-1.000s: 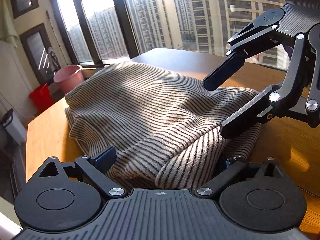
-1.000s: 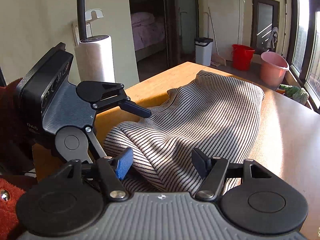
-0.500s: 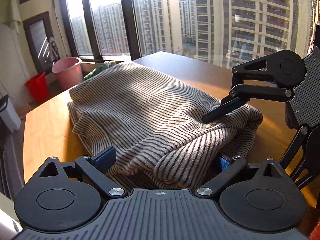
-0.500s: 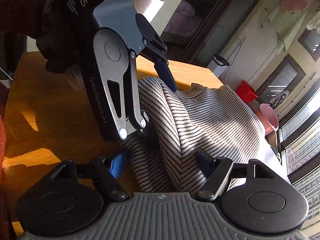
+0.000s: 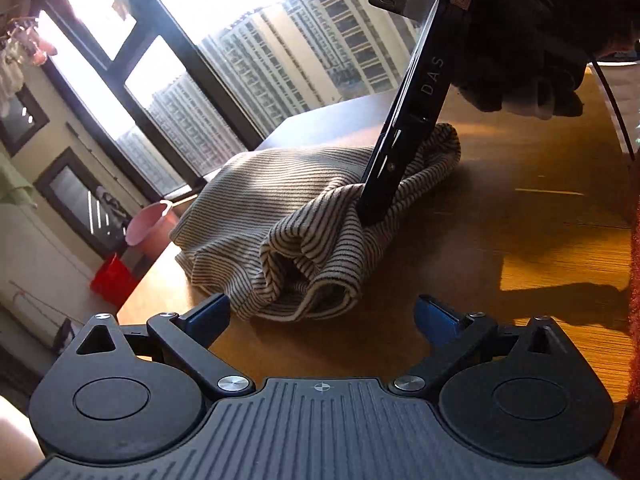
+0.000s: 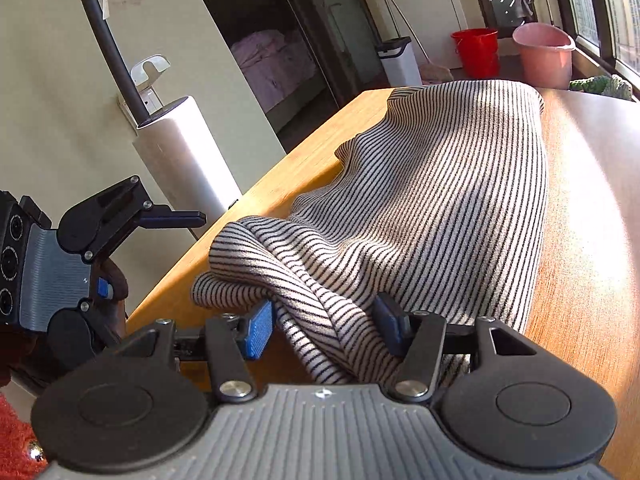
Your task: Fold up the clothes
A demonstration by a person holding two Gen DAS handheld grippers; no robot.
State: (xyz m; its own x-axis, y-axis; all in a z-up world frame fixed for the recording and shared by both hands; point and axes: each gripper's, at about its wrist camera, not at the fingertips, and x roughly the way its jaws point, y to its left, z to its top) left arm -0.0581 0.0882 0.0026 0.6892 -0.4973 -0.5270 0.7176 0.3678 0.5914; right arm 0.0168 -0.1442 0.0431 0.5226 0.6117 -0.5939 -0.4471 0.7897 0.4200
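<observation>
A black-and-white striped garment [image 5: 288,208] lies bunched on the wooden table [image 5: 520,208]. My left gripper [image 5: 320,316] is open and empty, just short of the garment's near rolled edge. My right gripper [image 6: 326,330] has its blue pads around a fold of the striped garment [image 6: 440,200]; the fold sits between the fingers, held there. In the left wrist view the right gripper [image 5: 376,208] comes down from above onto the garment's near right part. In the right wrist view the left gripper [image 6: 120,248] is off the table's left side, open.
A white cylinder with a black pole [image 6: 180,152] stands beside the table's left edge. A pink bucket [image 6: 544,54], a red bucket [image 6: 478,50] and a white bin [image 6: 400,62] stand on the floor beyond the far end. Windows [image 5: 224,80] run along the far side.
My left gripper has let go of the garment and pulled back, now open with bare table between its fingers. My right gripper has closed in on a fold of the cloth.
</observation>
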